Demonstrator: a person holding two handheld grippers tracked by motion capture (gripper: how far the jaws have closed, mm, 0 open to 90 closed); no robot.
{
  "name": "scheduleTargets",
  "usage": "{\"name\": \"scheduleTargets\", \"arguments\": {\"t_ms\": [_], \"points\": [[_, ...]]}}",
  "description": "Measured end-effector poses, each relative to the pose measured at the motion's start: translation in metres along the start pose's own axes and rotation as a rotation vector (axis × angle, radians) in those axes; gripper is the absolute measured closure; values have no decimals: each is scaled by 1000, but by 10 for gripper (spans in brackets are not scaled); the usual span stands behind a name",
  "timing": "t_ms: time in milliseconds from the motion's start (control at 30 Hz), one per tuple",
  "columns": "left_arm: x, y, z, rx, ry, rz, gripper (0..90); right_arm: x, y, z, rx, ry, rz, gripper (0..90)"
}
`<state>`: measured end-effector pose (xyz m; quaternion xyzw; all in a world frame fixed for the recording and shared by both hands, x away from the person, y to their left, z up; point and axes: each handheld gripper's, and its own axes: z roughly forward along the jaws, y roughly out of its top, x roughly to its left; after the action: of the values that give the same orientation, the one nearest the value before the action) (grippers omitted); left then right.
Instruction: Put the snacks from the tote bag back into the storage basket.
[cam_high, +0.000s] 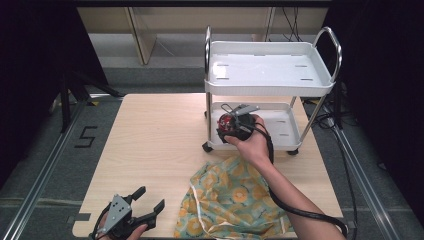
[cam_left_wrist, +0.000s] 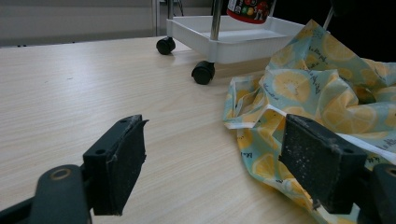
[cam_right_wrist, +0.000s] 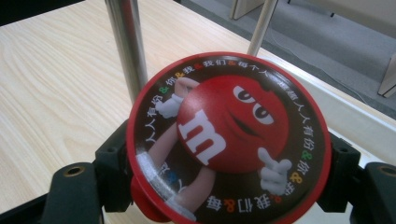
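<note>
I note the right gripper (cam_high: 231, 122) clamped on the candy tin (cam_right_wrist: 229, 140), over the cart's lower tray (cam_high: 280, 125). The left gripper (cam_high: 150, 199), at 7 o'clock on the table (cam_high: 150, 135), has its jaws apart, near the lemon-print cloth (cam_high: 235, 197).

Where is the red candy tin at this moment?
The red candy tin sits clamped in the right gripper, at the lower tray of the white cart, just beyond the lemon-print cloth.

White "m" on the candy tin lid (cam_right_wrist: 229, 140); "5" on the floor (cam_high: 86, 136)
</note>
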<state>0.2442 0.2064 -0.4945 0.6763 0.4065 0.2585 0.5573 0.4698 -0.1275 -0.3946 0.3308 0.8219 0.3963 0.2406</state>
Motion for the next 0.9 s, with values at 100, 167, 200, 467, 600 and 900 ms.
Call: {"name": "scheduleTargets", "arguments": {"t_ms": [100,167,200,467,600,900], "points": [[0,0,0,0,-2,2,213,0,0,0,15,-7,31,264],[0,0,0,1,-1,3,213,1,1,0,15,-3,36,264],[0,0,0,0,-1,3,213,-1,0,0,33,-27,30,264],[1,0,-1,5,-1,4,213,-4,1,3,4,-40,8,264],[0,0,-1,7,7,-6,214,-4,2,2,34,-31,31,264],[0,0,-2,8,9,-7,214,-3,2,8,20,-34,24,264]]}}
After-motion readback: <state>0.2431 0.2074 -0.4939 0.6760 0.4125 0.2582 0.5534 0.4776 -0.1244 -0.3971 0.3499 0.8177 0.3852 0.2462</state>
